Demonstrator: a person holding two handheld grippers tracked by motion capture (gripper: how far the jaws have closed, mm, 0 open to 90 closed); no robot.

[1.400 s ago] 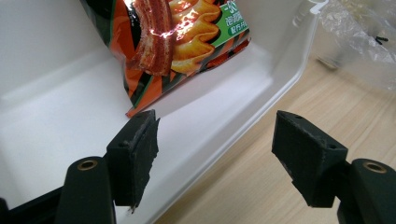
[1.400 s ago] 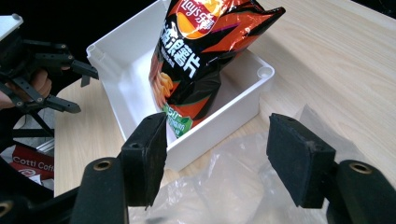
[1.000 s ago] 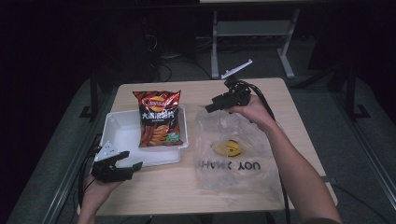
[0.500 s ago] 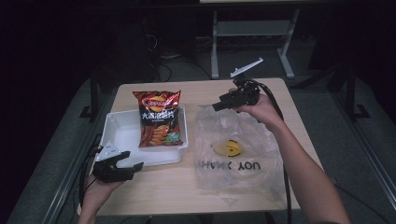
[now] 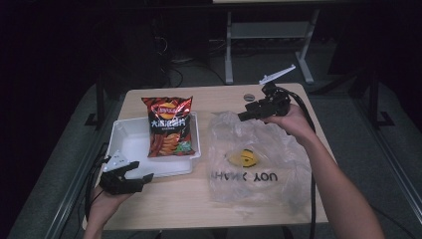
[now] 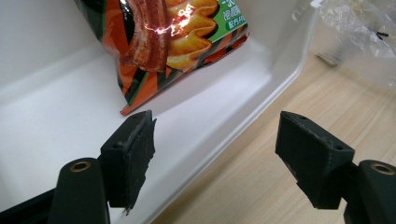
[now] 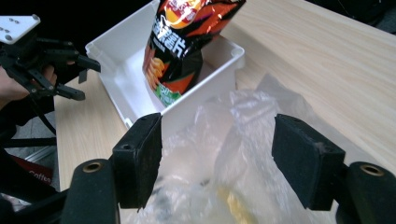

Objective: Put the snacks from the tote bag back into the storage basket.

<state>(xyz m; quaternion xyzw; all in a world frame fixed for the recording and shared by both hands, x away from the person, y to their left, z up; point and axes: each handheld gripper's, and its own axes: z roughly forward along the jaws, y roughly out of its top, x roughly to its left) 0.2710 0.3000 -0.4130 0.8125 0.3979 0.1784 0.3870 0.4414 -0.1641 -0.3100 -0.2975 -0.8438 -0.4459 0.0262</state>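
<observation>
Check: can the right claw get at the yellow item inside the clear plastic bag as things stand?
Probably not directly. The right claw is open above the clear plastic bag, but film covers the yellow item; the bag's mouth isn't discernible.

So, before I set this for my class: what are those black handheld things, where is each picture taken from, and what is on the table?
A person sits at a wooden table holding a hand-operated grasping tool in each hand. The high view looks down from above: the left gripper sits near the front corner of a white tray, and the right gripper hovers at the far edge of a clear plastic bag. The other two pictures come from cameras riding on each tool, looking along its black jaws. A bag of chips leans in the tray, and something yellow lies inside the plastic bag. Both pairs of jaws stand open and hold nothing.
</observation>
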